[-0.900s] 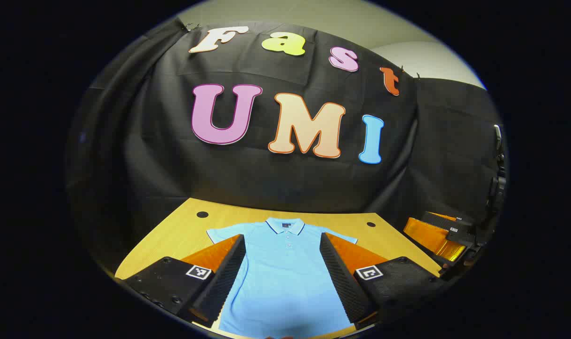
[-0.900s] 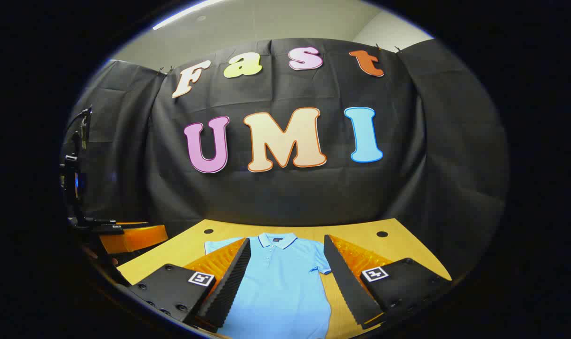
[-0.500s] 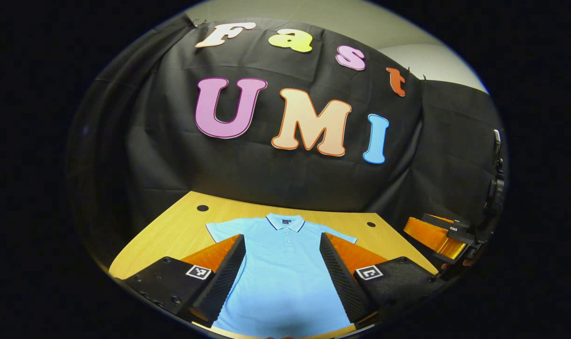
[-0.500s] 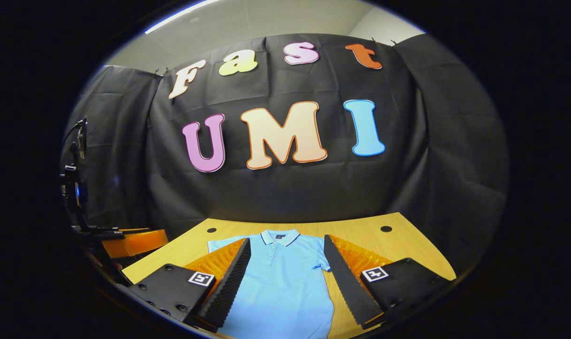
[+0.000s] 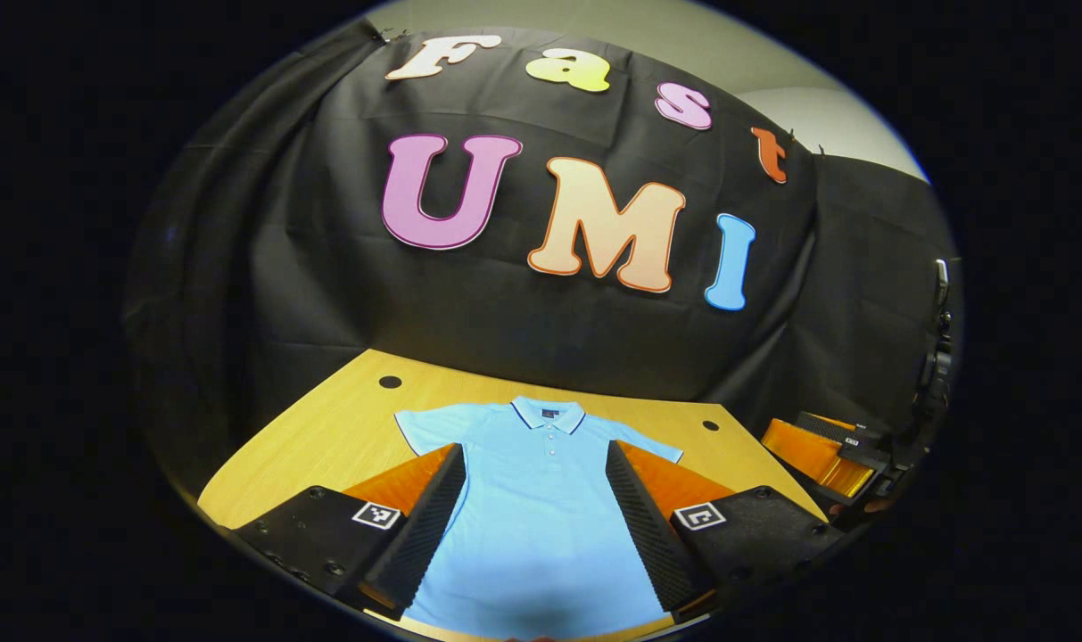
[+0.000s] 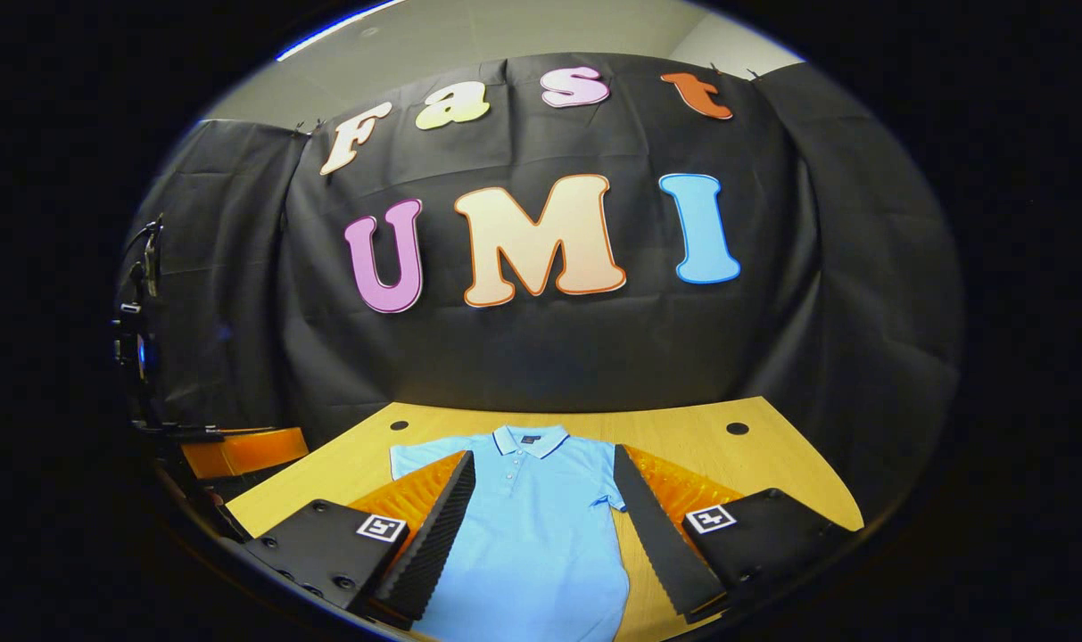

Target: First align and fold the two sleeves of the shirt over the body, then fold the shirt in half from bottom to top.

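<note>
- My left gripper hangs over the lower half of the light blue polo shirt, jaws spread wide, holding nothing.
- My right gripper sits likewise, fingers parted wide and empty, above the shirt's right side.
- The shirt lies flat and face up on the wooden table, collar toward the black cloth wall, both sleeves out, unfolded.
- Far right in the left gripper view I see the other gripper, off the table's edge.

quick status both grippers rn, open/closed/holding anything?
Left gripper: open, fingers spread wide, holding nothing, above the shirt.
Right gripper: open, fingers spread wide, holding nothing, also over the shirt.
</note>
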Available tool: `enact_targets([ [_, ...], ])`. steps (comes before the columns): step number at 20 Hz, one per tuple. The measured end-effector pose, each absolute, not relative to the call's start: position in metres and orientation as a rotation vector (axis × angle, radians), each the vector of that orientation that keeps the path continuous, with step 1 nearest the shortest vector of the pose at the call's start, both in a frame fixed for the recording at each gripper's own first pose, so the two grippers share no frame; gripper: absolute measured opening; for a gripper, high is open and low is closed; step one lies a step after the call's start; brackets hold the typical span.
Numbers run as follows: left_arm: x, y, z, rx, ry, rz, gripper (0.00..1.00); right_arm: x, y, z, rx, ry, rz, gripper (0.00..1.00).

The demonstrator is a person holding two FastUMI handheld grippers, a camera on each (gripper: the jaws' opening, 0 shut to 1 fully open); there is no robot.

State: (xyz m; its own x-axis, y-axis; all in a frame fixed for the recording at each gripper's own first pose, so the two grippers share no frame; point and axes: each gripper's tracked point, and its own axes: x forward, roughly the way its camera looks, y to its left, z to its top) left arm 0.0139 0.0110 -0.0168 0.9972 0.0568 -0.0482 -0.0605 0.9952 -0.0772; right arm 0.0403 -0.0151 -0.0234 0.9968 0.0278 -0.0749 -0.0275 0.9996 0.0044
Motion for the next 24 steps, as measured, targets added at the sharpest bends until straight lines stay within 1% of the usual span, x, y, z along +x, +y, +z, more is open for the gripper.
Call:
enact_targets([
  [4, 0.015, 0.018, -0.028, -0.087, 0.074, 0.089, 0.95, 0.076, -0.035, -0.041, -0.023, 0.13, 0.013, 0.98],
  [9, 0.012, 0.03, -0.033, -0.103, 0.107, 0.142, 0.95, 0.14, -0.072, -0.061, 0.004, 0.187, -0.017, 0.98],
  [12, 0.013, 0.042, -0.031, -0.106, 0.113, 0.186, 0.95, 0.18, -0.106, -0.074, 0.005, 0.229, -0.058, 0.98],
  [15, 0.014, 0.048, -0.037, -0.126, 0.127, 0.219, 0.95, 0.217, -0.126, -0.105, -0.008, 0.304, -0.071, 0.98],
  [16, 0.015, 0.051, -0.039, -0.128, 0.137, 0.233, 0.95, 0.231, -0.134, -0.118, -0.008, 0.327, -0.076, 0.94],
  [17, 0.015, 0.053, -0.042, -0.131, 0.146, 0.244, 0.95, 0.242, -0.141, -0.129, -0.003, 0.346, -0.09, 0.98],
  [18, 0.016, 0.054, -0.042, -0.137, 0.148, 0.25, 0.95, 0.253, -0.149, -0.142, 0.01, 0.37, -0.104, 0.93],
  [19, 0.018, 0.055, -0.043, -0.14, 0.149, 0.251, 0.95, 0.262, -0.156, -0.154, 0.022, 0.389, -0.12, 0.93],
  [20, 0.02, 0.055, -0.044, -0.139, 0.151, 0.256, 0.95, 0.27, -0.163, -0.168, 0.028, 0.411, -0.133, 0.98],
  [21, 0.022, 0.058, -0.048, -0.139, 0.155, 0.264, 0.95, 0.276, -0.169, -0.184, 0.028, 0.442, -0.144, 0.93],
  [22, 0.024, 0.059, -0.049, -0.145, 0.159, 0.271, 0.95, 0.28, -0.173, -0.198, 0.027, 0.472, -0.147, 0.98],
  [24, 0.028, 0.058, -0.051, -0.164, 0.158, 0.276, 0.95, 0.286, -0.181, -0.219, 0.013, 0.514, -0.152, 0.98],
])
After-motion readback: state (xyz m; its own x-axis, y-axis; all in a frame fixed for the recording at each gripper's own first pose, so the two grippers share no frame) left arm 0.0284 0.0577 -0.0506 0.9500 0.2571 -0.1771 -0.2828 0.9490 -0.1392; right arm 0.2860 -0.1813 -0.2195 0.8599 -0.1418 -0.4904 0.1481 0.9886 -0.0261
